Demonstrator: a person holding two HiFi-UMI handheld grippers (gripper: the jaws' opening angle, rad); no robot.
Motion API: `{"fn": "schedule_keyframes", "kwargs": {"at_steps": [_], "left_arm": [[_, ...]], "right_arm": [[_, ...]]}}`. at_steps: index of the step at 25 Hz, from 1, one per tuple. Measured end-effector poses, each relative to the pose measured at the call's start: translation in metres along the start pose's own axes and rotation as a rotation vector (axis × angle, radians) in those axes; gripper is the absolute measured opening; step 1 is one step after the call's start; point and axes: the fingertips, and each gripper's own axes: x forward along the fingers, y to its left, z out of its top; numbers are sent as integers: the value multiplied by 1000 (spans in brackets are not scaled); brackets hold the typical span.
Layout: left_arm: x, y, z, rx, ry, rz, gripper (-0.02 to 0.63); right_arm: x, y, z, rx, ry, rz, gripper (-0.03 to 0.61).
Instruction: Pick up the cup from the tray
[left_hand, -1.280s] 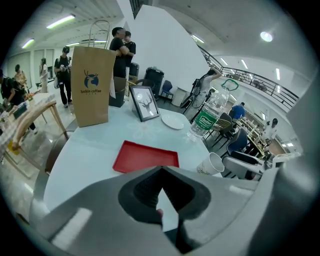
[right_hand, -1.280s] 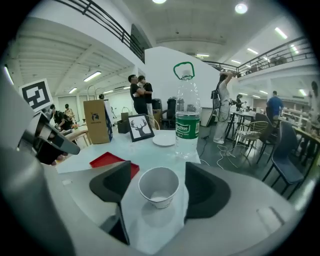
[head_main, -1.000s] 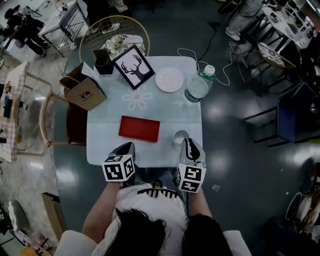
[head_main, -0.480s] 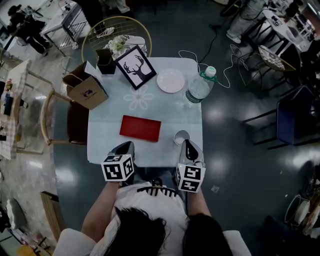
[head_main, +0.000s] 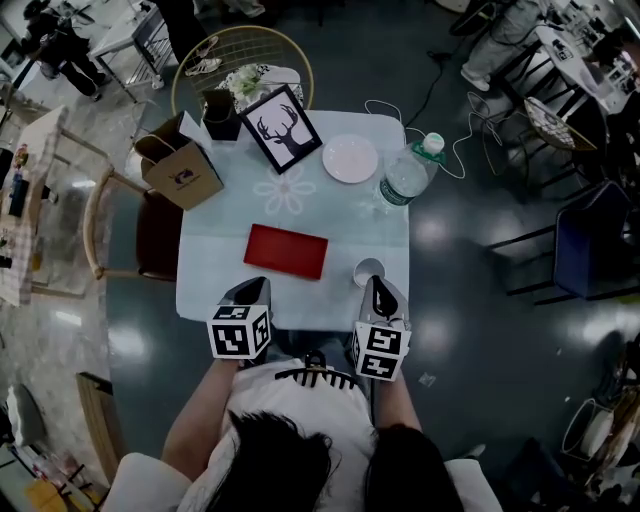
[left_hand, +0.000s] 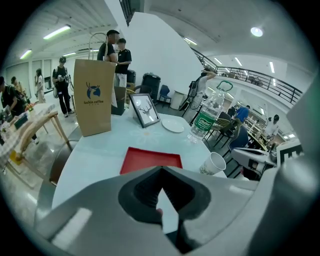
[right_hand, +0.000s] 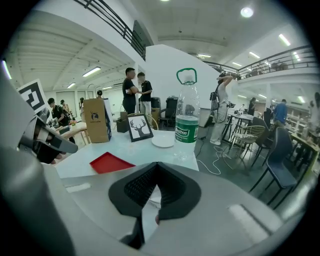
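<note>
You hold both tools low at the near edge of the table. Your left gripper has its jaws pressed together at the tips and pinches nothing; its own view shows only a sliver of tabletop behind the pads. Your right gripper is likewise closed tip to tip and holds nothing.

Just beyond the right gripper's nose stands the cup, upright and open-mouthed, on the bare table near its right edge. It is beside the tray, not on it (the red tray lies flat and bare at mid-table, ahead of the left tool). In the right gripper view a pale curve shows through the gap behind the pads; it may be the cup's rim, though that is too small to tell.

Farther out sit a white plate and, to its right at the table's edge, a water bottle. A framed deer picture leans at the far side, with a brown paper bag at the far left corner.
</note>
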Motion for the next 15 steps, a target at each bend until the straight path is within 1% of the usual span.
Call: {"fn": "schedule_keyframes", "kwargs": {"at_steps": [9,15], "left_arm": [[-1,1,-1,-14,-5,1,0],[-1,-2,-2,-9,-4,-1,0]], "right_arm": [[0,4,-2,-22,2,12,25],[-5,2,-6,-22,12,12,25]]}}
